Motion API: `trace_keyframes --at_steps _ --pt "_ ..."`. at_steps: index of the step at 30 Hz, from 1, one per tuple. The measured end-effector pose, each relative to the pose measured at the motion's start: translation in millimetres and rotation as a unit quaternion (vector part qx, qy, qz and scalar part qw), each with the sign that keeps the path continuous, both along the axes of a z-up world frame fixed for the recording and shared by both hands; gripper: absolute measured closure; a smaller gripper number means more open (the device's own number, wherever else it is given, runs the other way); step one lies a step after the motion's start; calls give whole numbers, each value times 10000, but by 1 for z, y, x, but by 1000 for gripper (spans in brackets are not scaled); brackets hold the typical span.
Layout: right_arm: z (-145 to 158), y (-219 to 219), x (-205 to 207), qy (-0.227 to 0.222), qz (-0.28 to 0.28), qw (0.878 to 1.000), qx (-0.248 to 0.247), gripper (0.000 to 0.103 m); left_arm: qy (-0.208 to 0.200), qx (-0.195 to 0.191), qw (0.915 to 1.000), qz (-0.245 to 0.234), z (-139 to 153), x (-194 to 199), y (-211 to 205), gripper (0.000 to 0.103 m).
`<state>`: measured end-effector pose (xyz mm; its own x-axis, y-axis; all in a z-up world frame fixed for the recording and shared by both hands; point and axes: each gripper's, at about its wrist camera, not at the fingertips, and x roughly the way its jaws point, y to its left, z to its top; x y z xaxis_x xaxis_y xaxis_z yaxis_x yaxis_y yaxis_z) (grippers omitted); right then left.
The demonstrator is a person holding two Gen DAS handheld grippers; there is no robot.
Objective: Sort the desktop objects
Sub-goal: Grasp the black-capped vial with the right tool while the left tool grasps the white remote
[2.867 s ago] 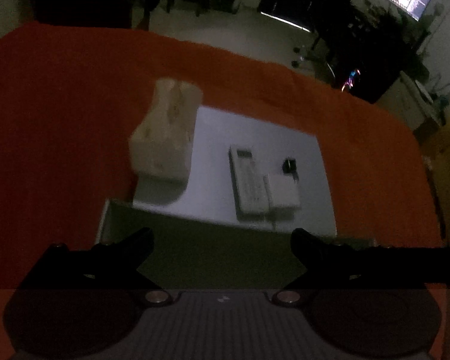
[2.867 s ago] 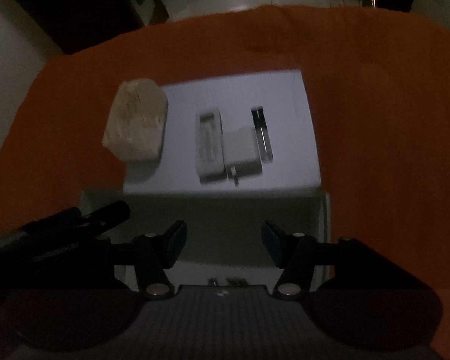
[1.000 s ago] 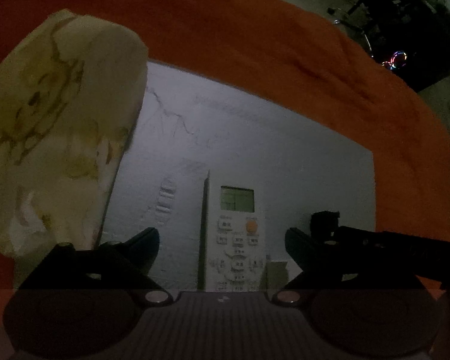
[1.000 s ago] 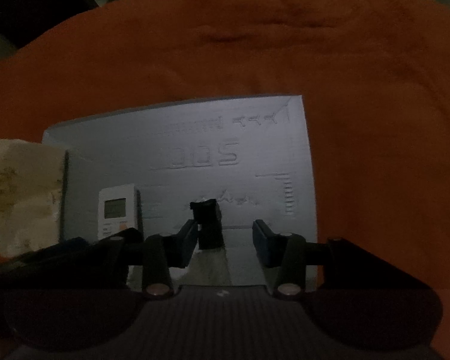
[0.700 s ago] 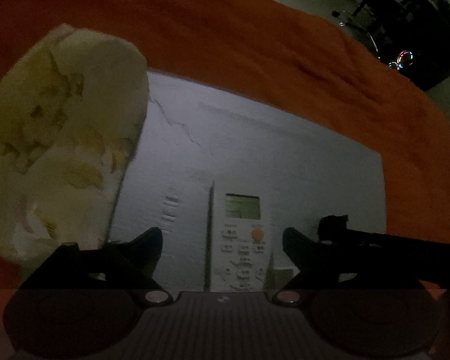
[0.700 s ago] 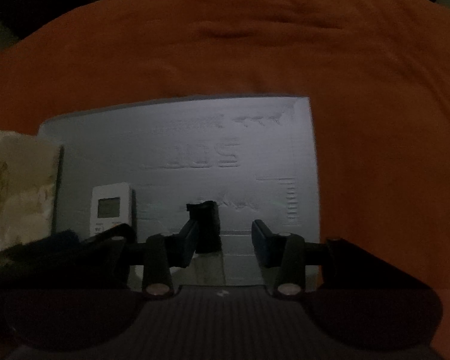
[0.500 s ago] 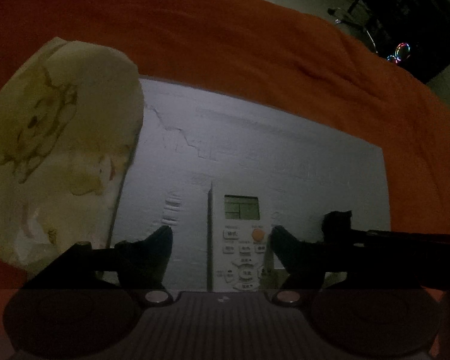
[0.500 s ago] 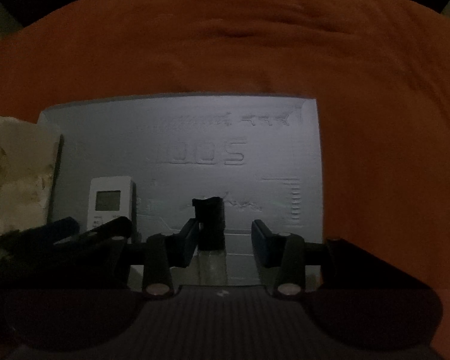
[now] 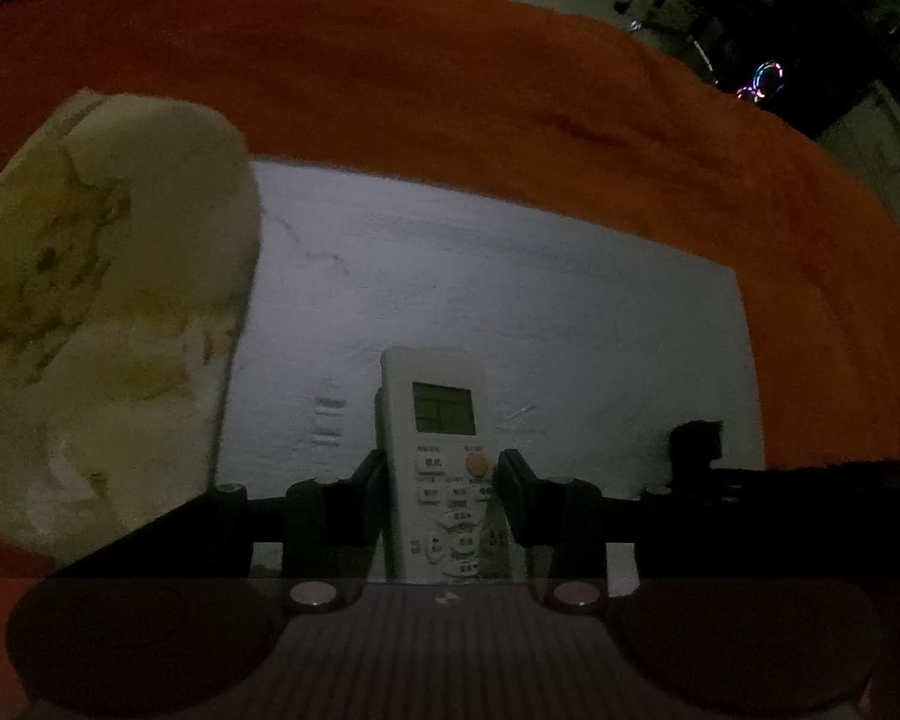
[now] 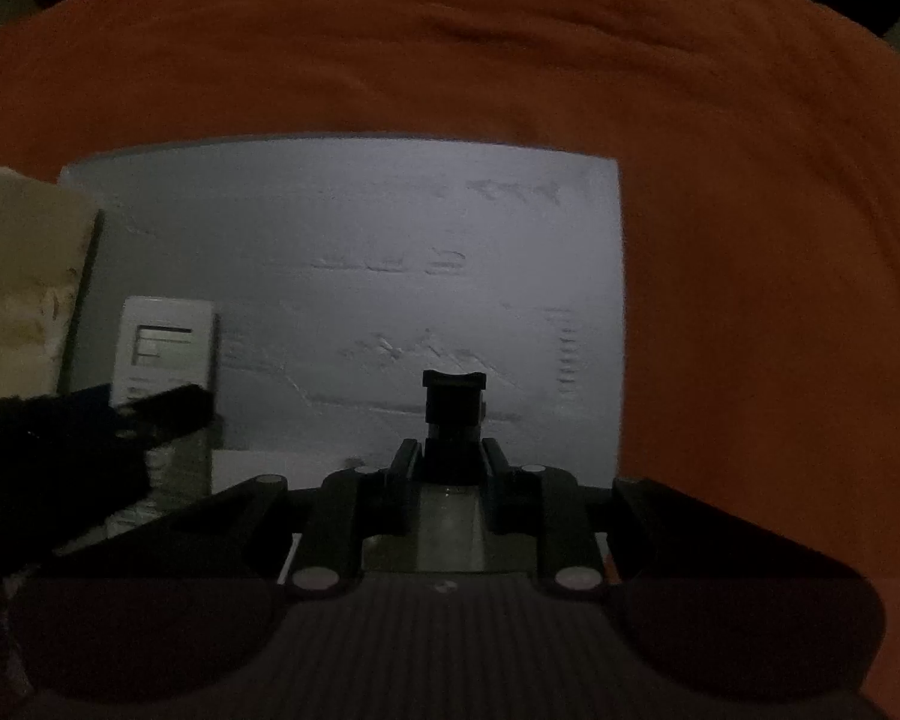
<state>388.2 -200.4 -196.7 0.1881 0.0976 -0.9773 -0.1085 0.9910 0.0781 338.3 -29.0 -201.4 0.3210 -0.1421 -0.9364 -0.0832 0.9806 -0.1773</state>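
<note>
A white remote control with a small screen and an orange button lies on a pale foam board. My left gripper is shut on the remote's sides. The remote also shows in the right wrist view. My right gripper is shut on a slim clear object with a black cap, lying on the board. The black cap also shows at the right of the left wrist view.
A cream tissue pack stands at the board's left edge, close to my left gripper; it also shows in the right wrist view. A white flat box lies beside the remote. An orange cloth covers the table all around.
Both grippers have closed: the left one onto the remote's sides, the right one onto the black-capped object. Both cameras moved slightly forward and lower.
</note>
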Motion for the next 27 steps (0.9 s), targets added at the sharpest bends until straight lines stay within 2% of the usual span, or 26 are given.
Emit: trace_keyframes --at_steps 5,7,9,12,21,23,25,27 --pt "1 2 0 0 -43 10000 -39 80 62 89 9999 -2 2 0 8 71" --pt "1 4 1 10 -42 10000 -43 80 67 147 9999 43 3 -1 7 63" --pt "-1 9 1 24 -41 10000 -27 80 146 133 9998 73 3 -1 4 48" --pt "1 5 -1 15 -62 10000 20 77 146 71 9998 66 4 -3 1 33" --pt "-5 1 -8 57 53 9999 -70 76 277 143 9994 -146 -2 -6 -11 34" --pt "-5 6 -14 -53 289 9993 -222 76 262 179 9991 -269 0 -9 -12 42" --pt "-4 8 -20 -135 411 9986 -317 79 176 236 9986 -447 1 -12 -12 62" --pt "-3 7 -23 -158 393 9985 -333 80 117 249 9982 -541 4 -15 -10 63"
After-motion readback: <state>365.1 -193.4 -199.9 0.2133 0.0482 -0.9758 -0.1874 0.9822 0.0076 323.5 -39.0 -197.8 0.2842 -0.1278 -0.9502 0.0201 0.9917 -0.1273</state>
